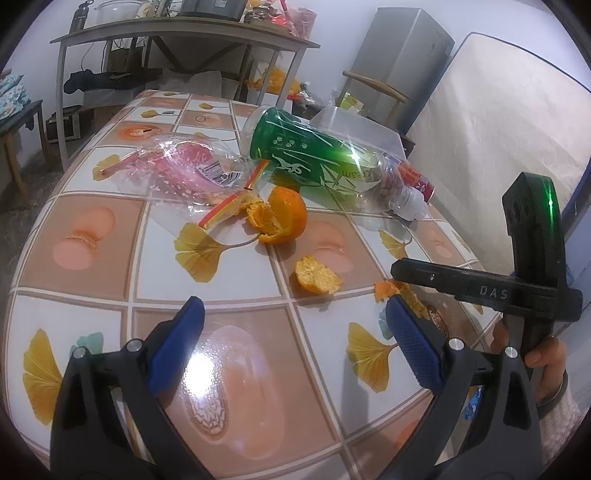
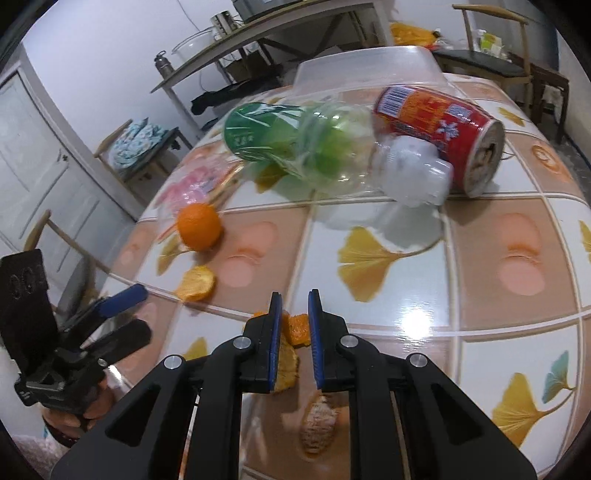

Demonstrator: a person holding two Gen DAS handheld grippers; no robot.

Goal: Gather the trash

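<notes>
Trash lies on a tiled tablecloth [image 1: 110, 325]: a green-labelled plastic bottle [image 1: 317, 158] [image 2: 295, 144], a red can [image 2: 439, 125] [image 1: 419, 181], a clear wrapper with pink print [image 1: 181, 170], and orange peel pieces [image 1: 280, 214] [image 1: 317, 277] [image 2: 199, 225]. My left gripper [image 1: 295, 339] is open and empty above the near table. My right gripper [image 2: 295, 325] is nearly shut around an orange peel piece [image 2: 297, 328] at the table edge; it also shows in the left wrist view [image 1: 406, 291].
A clear plastic bin [image 2: 362, 70] stands behind the bottle and can. A metal shelf table [image 1: 177, 33], a wooden chair [image 2: 495, 55], a fridge [image 1: 402, 59] and a mattress [image 1: 509, 122] surround the table. The left gripper shows at the left in the right wrist view [image 2: 110, 314].
</notes>
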